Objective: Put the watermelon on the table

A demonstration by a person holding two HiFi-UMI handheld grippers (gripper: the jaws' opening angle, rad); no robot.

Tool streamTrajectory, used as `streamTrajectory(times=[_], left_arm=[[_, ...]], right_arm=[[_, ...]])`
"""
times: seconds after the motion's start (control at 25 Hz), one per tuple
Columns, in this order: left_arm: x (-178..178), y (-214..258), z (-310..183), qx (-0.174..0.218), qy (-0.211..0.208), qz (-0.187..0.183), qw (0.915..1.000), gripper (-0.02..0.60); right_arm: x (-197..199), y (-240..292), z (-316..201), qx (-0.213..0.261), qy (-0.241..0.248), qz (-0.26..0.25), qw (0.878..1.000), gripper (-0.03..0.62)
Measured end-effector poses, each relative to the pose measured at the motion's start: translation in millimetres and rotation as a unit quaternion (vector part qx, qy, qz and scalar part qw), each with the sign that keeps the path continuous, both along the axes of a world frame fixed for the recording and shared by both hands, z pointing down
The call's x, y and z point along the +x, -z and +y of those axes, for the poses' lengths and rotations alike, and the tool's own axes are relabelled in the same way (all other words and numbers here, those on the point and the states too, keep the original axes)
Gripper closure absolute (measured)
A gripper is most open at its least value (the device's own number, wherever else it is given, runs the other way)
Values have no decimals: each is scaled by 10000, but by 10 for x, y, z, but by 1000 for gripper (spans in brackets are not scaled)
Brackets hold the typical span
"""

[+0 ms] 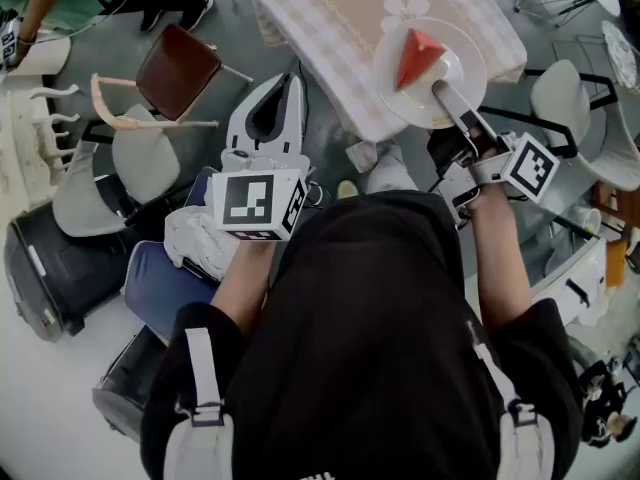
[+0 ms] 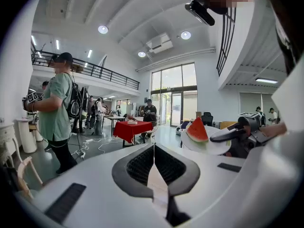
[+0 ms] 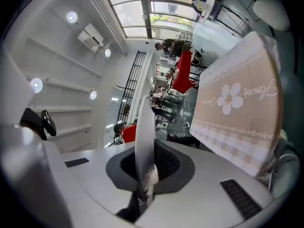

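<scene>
Room: a big open hall with chairs scattered about; just ahead of me stands the table [image 1: 340, 28] under a beige checked cloth with a flower print.
Watermelon: one red wedge [image 1: 416, 56], standing point-up on a white plate [image 1: 465, 63]; the plate hangs in the air over the table's near corner, not yet set down.
Right gripper: [image 1: 442, 90] clamped on the plate's near rim; in its own view the plate [image 3: 144, 127] runs edge-on between the pads.
Left gripper: [image 1: 290, 83] jaws pressed together on nothing (just along for the ride), well off to the left of the plate.
Handling: I judge the wedge light but loose and probably wet underneath, so it may slide on the smooth plate; the plate is stiff, breakable, and gripped at one edge only, so it will lever on the pads.
Hold: I'd leave the grip on the rim and never pinch the soft flesh; level plate, flat onto the cloth.
</scene>
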State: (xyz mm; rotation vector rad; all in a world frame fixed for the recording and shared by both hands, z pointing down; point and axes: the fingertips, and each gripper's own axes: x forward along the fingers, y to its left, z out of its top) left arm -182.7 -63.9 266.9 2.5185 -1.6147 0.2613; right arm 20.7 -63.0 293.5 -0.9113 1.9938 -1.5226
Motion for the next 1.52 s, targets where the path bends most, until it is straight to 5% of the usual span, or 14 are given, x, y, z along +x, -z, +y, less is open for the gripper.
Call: streamTrajectory(times=[0.56,1.52], left_arm=[[-48,172,822,96,-208,76,9997,568],[1071,350,2239,80,-130,79,9999,568]], right_arm=[[-118,241,881,153,-77,28,9998,576],[727,378,2245,147,292,-148,9994,576]])
